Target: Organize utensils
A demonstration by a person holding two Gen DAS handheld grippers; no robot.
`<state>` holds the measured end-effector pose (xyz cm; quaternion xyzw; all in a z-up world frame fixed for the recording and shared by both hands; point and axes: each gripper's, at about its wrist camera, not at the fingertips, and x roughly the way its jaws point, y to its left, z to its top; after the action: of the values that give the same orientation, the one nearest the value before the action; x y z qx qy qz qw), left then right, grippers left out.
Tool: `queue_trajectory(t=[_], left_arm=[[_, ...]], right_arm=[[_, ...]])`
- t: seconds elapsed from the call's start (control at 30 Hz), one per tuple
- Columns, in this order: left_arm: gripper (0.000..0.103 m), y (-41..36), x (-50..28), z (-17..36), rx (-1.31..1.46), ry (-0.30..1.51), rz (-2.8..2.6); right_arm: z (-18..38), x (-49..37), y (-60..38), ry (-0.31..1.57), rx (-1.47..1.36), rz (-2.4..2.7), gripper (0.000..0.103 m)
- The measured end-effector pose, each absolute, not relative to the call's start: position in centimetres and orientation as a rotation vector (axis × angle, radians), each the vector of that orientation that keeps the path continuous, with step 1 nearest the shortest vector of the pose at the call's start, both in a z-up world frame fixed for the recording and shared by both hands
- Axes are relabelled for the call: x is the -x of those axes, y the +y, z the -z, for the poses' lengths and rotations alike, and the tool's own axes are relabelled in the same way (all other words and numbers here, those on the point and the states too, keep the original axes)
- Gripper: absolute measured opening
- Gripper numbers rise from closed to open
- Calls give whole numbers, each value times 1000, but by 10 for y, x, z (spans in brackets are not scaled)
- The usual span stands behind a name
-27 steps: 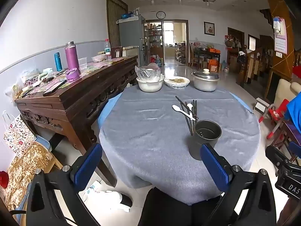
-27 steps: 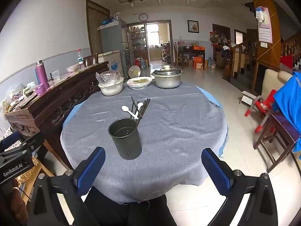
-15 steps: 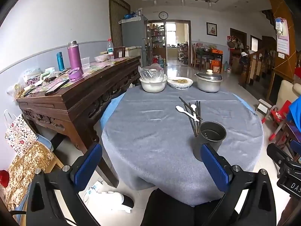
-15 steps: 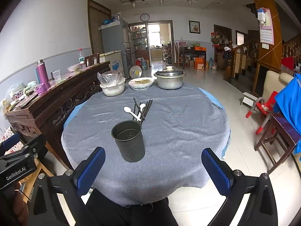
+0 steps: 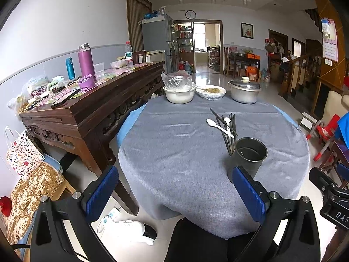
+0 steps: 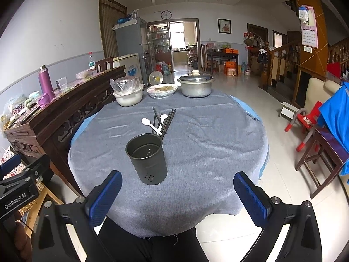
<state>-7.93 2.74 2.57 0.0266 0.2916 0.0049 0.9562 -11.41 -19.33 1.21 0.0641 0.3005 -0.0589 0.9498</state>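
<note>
Grey cloth (image 6: pixel 207 152) covered the table, a dark grey holder (image 6: pixel 148 158) stood on it — black chopsticks (image 6: pixel 166 121), white spoons (image 6: pixel 151 125) behind. Blue pads (image 6: pixel 104 198) on black grippers. Off left — a purple flask (image 5: pixel 86 62) on dark brown wood (image 5: pixel 91 107).

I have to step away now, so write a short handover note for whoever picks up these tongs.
Left tongs: open, empty, short of the table.
Right tongs: open, empty, facing the holder.
Dark utensil holder: upright, empty, near table edge.
Black chopsticks and two white spoons: loose pile on the grey cloth just behind the holder.
Done: nothing.
Left: put every utensil into the holder.
</note>
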Motion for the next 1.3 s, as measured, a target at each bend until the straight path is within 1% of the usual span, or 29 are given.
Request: queue_trajectory(t=[0.37, 0.77, 0.93, 1.13, 1.3], left_arm=[[103, 24, 70, -17, -60, 613, -10], [103, 23, 61, -13, -64, 630, -15], [103, 22, 53, -10, -71, 640, -11], [103, 35, 10, -14, -33, 689, 46], [103, 48, -68, -5, 26, 792, 92]], right_arm=[[-8, 106, -195, 654, -155, 118, 103], [-5, 101, -195, 617, -155, 115, 103], [-5, 92, -200, 604, -209, 96, 103], [-12, 61, -227, 623, -270, 64, 103], [-9, -8, -265, 690, -334, 18, 103]])
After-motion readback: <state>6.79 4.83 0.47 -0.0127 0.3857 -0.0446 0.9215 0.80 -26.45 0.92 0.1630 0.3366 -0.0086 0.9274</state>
